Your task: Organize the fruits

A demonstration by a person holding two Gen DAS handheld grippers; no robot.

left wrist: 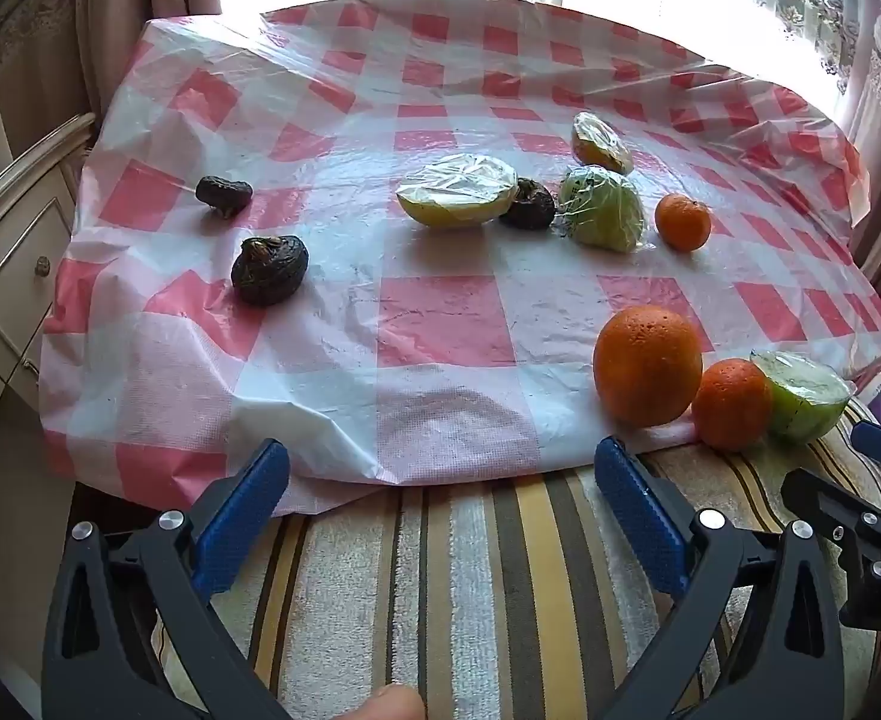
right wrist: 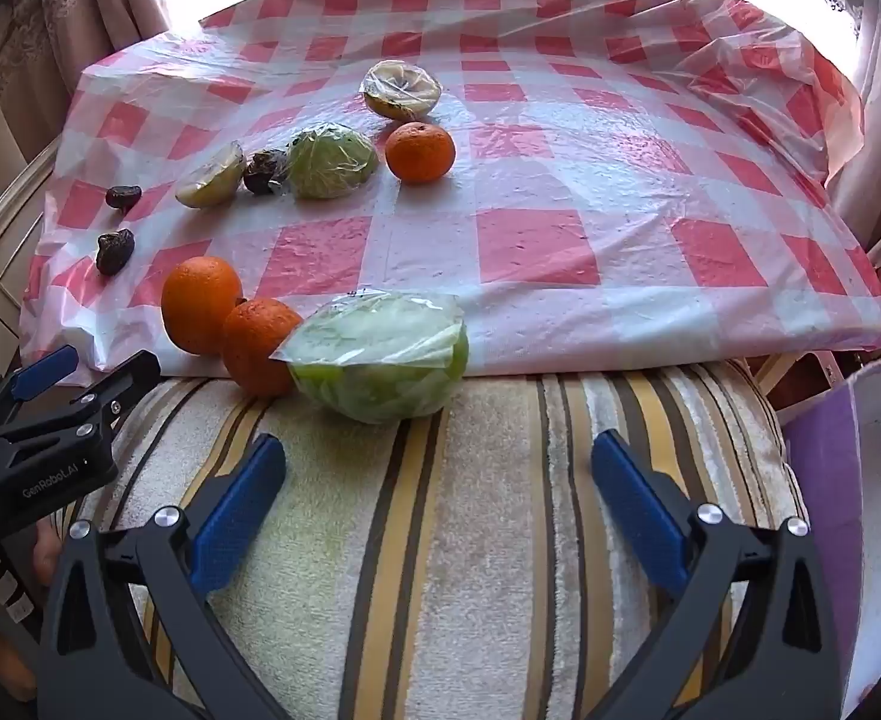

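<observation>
A: What lies on the desk?

B: A thin, crinkled plastic sheet [left wrist: 440, 312] in red and white checks covers it; a striped, towel-like cloth [right wrist: 440, 510] shows at the near edge. The fruit is scattered over the sheet.

A: Which fruit, and where?

B: In the left wrist view, a large orange [left wrist: 647, 365] with pebbled skin sits at 4 o'clock, touching a smaller orange [left wrist: 732, 403]. That one touches a pale green cut fruit [left wrist: 806, 393] wrapped in glossy film. At 9 o'clock rest 2 dark, shrivelled fruits [left wrist: 270, 269], apart from each other.

A: And farther back?

B: Around 1 o'clock, a film-wrapped yellow half [left wrist: 457, 189] lies against a third dark wrinkled fruit [left wrist: 530, 204], which is beside a wrapped green piece [left wrist: 602, 207]. A round mandarin [left wrist: 683, 222] stands just right of it, apart. Another wrapped half [left wrist: 601, 141] lies behind them.

A: How do the claws stand?

B: The left claw [left wrist: 440, 510] is spread wide, its ribbed blue pads [left wrist: 242, 522] grasping nothing, hovering above the striped cloth. The right claw [right wrist: 440, 510] is equally released; its pads [right wrist: 638, 504] are empty, and the wrapped green fruit sits just ahead at 12 o'clock.
</observation>
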